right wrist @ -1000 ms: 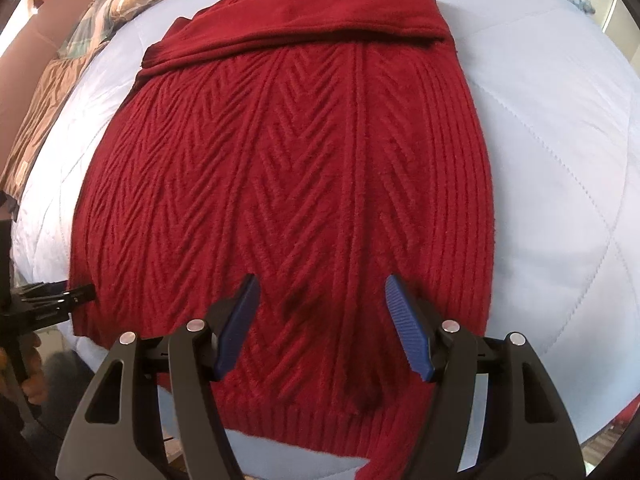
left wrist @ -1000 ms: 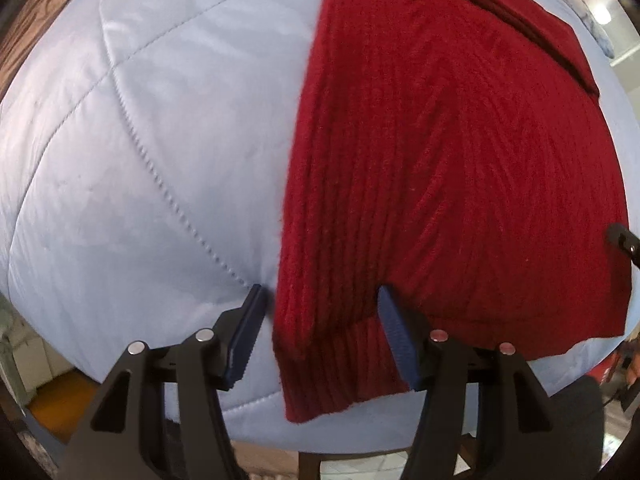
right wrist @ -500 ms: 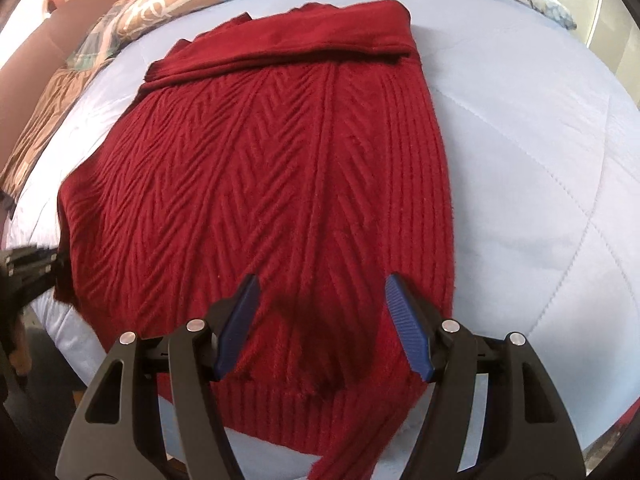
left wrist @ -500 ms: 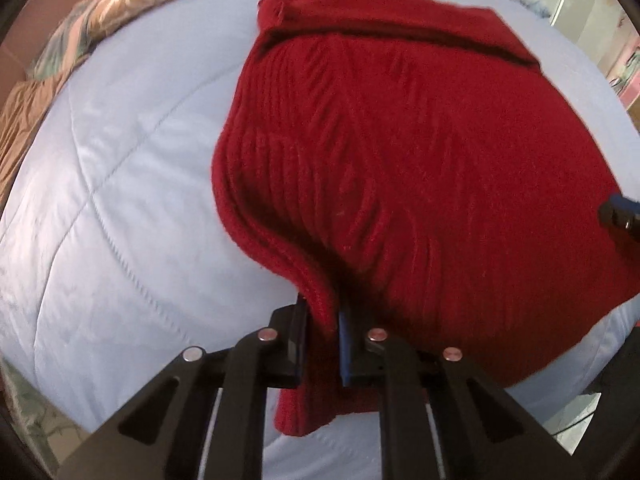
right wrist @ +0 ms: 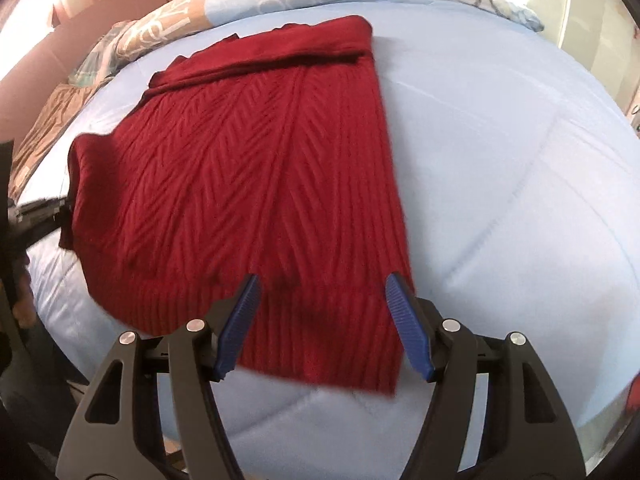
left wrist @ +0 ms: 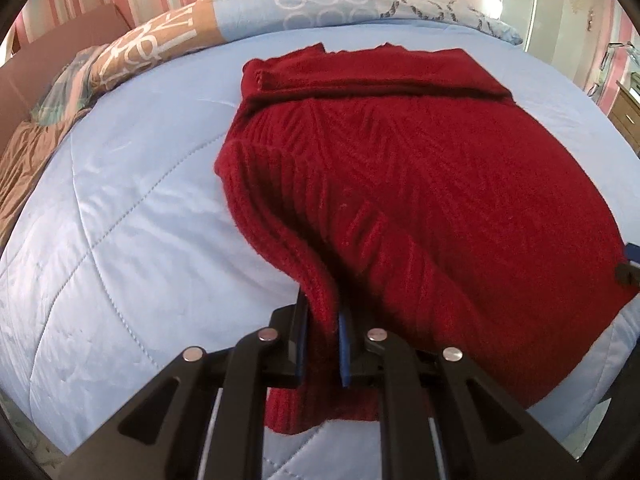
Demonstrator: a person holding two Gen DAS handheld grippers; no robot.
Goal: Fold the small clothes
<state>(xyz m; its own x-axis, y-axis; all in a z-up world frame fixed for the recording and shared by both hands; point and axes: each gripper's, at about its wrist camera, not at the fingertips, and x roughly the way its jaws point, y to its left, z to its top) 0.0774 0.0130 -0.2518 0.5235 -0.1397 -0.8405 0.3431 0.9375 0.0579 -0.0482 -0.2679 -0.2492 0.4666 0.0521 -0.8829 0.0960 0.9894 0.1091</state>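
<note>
A dark red knitted sweater (left wrist: 420, 184) lies on a light blue quilt (left wrist: 132, 216), its far end folded over. My left gripper (left wrist: 322, 320) is shut on the sweater's near left hem corner and holds it raised off the quilt. In the right wrist view the sweater (right wrist: 256, 168) lies flat, with its left corner lifted by the left gripper (right wrist: 60, 204). My right gripper (right wrist: 322, 292) is open above the sweater's near right hem, holding nothing.
Patterned pillows (left wrist: 168, 44) lie along the bed's far edge. A brown blanket (left wrist: 24, 160) lies at the far left. A wooden cabinet (left wrist: 626, 116) stands at the right. The bed's near edge runs just below both grippers.
My left gripper shut on the sweater's near left corner and lifted it. My right gripper stayed open and rose and shifted toward the near right hem.
</note>
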